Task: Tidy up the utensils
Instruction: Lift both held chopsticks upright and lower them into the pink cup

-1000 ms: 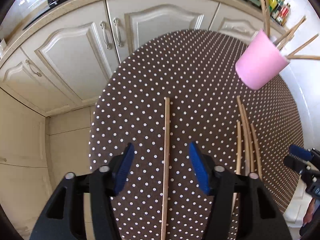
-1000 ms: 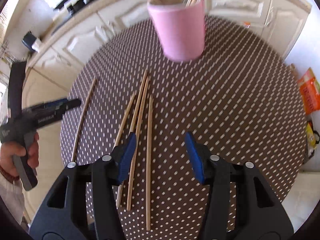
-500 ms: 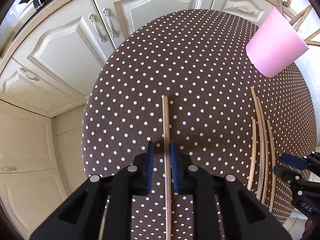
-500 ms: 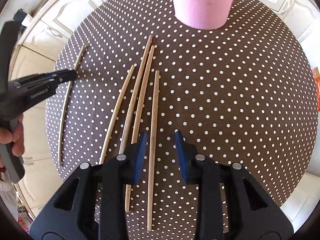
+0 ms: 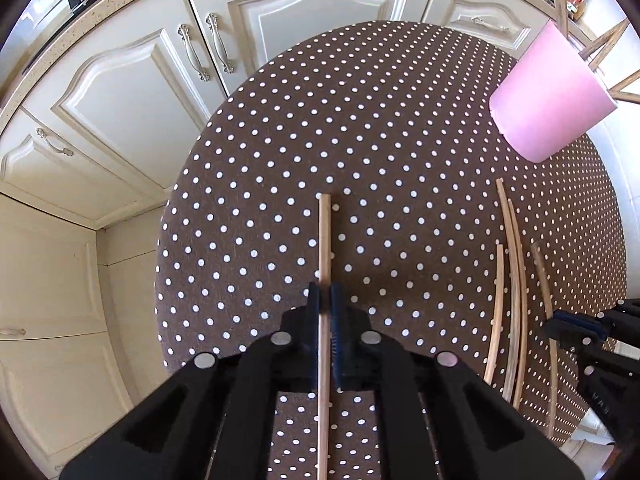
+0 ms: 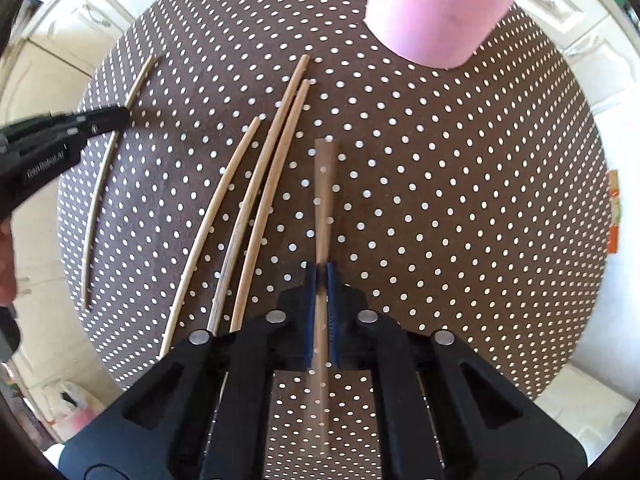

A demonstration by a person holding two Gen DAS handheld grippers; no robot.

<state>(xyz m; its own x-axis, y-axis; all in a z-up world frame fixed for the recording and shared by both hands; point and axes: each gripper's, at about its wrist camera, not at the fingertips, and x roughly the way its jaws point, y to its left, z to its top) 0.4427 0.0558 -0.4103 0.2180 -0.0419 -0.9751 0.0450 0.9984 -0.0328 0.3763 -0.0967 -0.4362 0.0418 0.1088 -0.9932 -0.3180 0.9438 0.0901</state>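
In the left wrist view, cream kitchen cabinet doors with curved metal handles (image 5: 192, 54) fill the upper left of the frame, under a speckled worktop edge. The round table with a brown white-dotted cloth (image 5: 360, 128) takes the middle. Your left gripper (image 5: 325, 300) at the bottom centre is clenched on a single wooden chopstick (image 5: 324, 236), which runs straight up the frame over the cloth. At the right, three more wooden chopsticks (image 5: 514, 280) lie close together on the cloth. The pink plastic cup (image 5: 548, 92) stands in the upper right with other sticks in it. Your right gripper (image 5: 560, 326) comes in at the right edge and closes on a fourth stick.

In the right wrist view, white cabinets show blurred at the upper left. The black left gripper (image 6: 120, 116) reaches in from the left edge and holds the single stick near the table's left rim. The three loose chopsticks (image 6: 256, 200) lie left of centre, fanned a little. At the bottom centre your right gripper (image 6: 321, 270) is clenched on a blurred wooden chopstick (image 6: 323, 200). The pink cup (image 6: 440, 8) is at the top, right of centre.
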